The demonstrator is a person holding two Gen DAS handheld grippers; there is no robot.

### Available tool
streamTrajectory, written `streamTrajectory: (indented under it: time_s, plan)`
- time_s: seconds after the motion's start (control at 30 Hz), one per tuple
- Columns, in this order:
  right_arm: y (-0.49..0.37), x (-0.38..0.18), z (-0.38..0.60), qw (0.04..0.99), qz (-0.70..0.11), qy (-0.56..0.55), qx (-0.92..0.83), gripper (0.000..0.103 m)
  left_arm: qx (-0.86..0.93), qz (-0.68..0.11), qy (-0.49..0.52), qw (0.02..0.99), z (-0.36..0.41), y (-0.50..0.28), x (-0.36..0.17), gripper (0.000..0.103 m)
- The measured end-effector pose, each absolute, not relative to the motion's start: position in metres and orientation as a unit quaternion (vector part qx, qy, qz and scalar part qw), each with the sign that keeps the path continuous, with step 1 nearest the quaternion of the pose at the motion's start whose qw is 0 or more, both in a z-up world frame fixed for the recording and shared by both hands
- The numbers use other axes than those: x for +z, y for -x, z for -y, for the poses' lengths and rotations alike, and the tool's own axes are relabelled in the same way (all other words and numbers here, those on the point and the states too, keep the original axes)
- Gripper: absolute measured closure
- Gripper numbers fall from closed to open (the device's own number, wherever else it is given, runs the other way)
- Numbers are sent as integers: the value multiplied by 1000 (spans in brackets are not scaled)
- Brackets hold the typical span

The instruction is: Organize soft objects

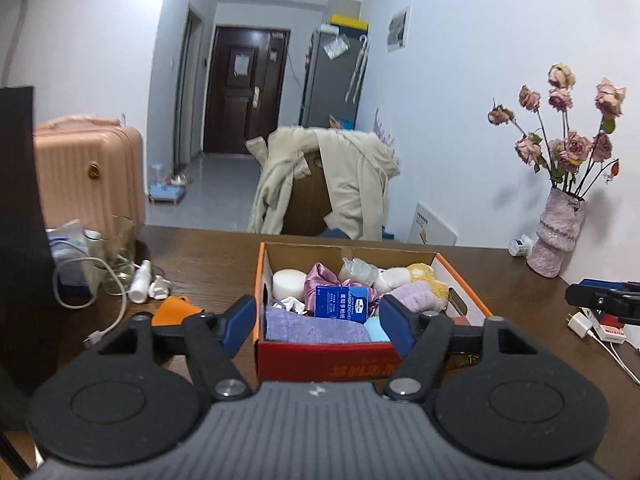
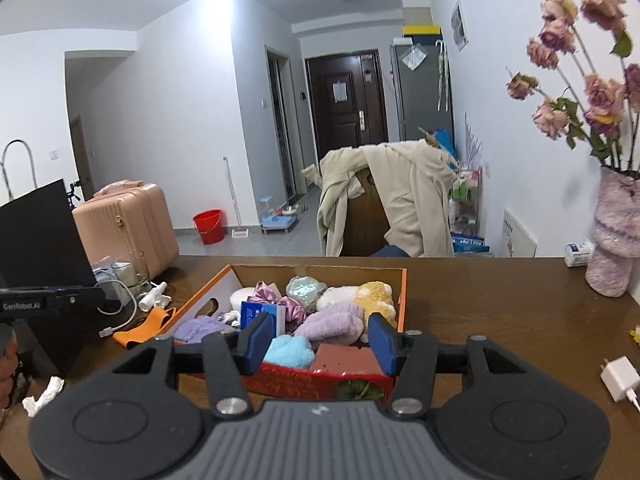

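Observation:
An orange-and-red cardboard box [image 1: 320,356] [image 2: 304,380] stands on the brown table, filled with soft things: a purple towel [image 1: 312,330], a light-blue cloth [image 2: 289,353], a lilac plush [image 2: 334,322], a yellow-and-white plush [image 2: 372,296], pink satin [image 1: 320,280] and a blue handkerchief pack [image 1: 342,303]. My left gripper [image 1: 318,326] hangs above the box's near edge, open, with nothing between its blue pads. My right gripper [image 2: 318,342] is also open and empty over the near side of the box. An orange cloth [image 1: 176,310] [image 2: 144,328] lies on the table left of the box.
A glass cup [image 1: 118,256], white cable and small white bottle [image 1: 142,278] crowd the table's left. A dark monitor [image 1: 20,240] stands at far left. A vase of dried roses [image 1: 558,232] is at the right wall; a white charger [image 2: 620,378] lies near it. A chair with a beige coat [image 1: 332,184] sits behind the table.

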State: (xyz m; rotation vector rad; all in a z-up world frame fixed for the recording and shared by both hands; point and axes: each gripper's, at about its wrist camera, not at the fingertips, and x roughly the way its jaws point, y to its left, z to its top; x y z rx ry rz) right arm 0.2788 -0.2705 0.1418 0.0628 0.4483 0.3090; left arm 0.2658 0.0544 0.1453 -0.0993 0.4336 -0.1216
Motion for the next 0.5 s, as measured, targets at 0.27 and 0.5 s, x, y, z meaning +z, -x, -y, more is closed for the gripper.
streamTrajectory:
  time_s: [0.27, 0.5]
  plan:
    - [-196, 127, 259, 974, -175, -20, 142, 39, -54, -157, 33, 986, -36, -173, 129, 12]
    - [-126, 115, 242, 977, -146, -15, 155, 28, -40, -126, 35, 991, -28, -107, 111, 0]
